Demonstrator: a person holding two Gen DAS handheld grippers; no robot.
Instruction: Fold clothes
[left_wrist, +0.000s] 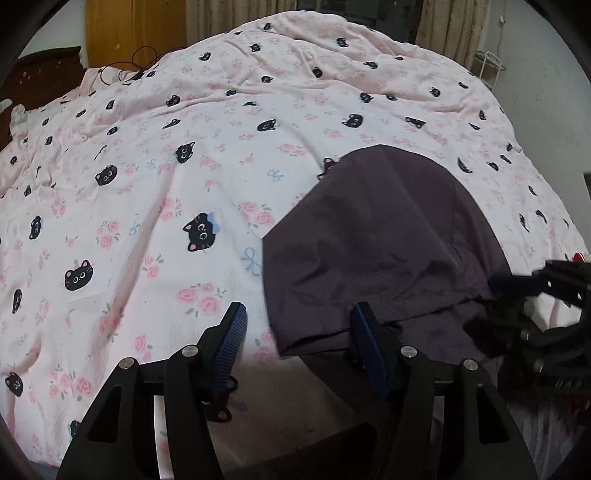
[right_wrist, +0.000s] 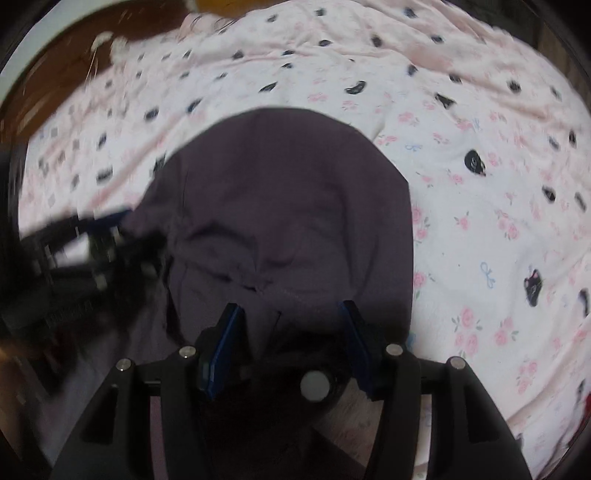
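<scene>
A dark purple-grey garment (left_wrist: 380, 240) lies folded on a pink bedspread (left_wrist: 147, 192) printed with black cat faces and roses. My left gripper (left_wrist: 300, 324) is open at the garment's near left corner. Its right finger rests over the cloth and its left finger stands over bare bedspread. In the blurred right wrist view, my right gripper (right_wrist: 291, 318) is open above the near part of the garment (right_wrist: 288, 192), and neither pad presses on the cloth. Each gripper also shows in the other's view: the right gripper (left_wrist: 546, 284) at the garment's right side, the left gripper (right_wrist: 92, 236) at its left.
A dark brown headboard (left_wrist: 44, 74) and a wooden wardrobe (left_wrist: 133, 33) stand at the far left. A black cable (left_wrist: 125, 70) lies on the bed's far edge. Curtains and a white wire rack (left_wrist: 487, 70) are at the far right. The bed's near edge runs just under the grippers.
</scene>
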